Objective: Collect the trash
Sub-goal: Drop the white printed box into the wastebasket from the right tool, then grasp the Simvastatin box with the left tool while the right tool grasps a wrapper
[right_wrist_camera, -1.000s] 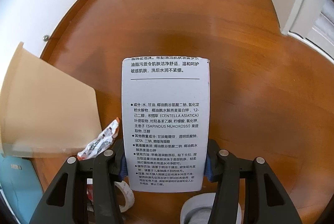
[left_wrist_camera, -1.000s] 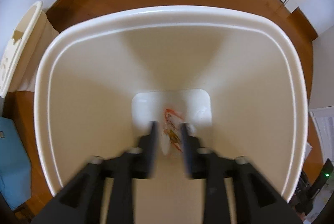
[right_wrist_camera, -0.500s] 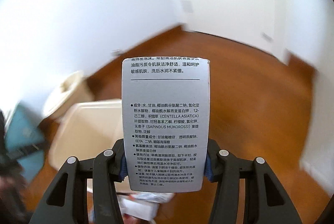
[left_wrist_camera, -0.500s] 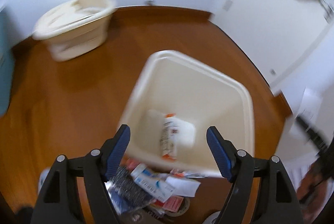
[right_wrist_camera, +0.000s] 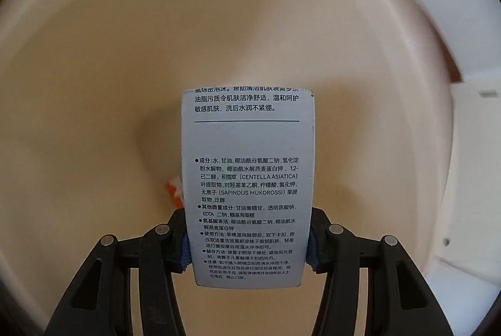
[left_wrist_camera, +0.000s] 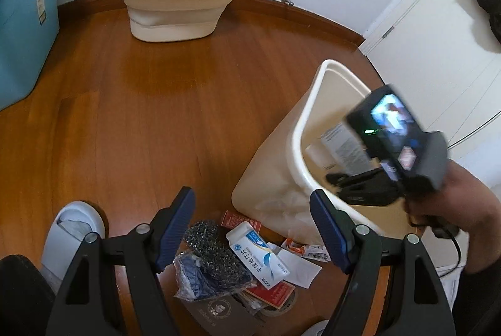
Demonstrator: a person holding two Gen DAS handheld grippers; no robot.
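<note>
While left tool gapes empty, right tool clamps box — inside bin.

Our left gripper is black, with ribbed blue pads and silver screws at the joints. Our right gripper matches it. Behind it our bare-skinned right hand shows, with a thin black cable trailing below.
</note>
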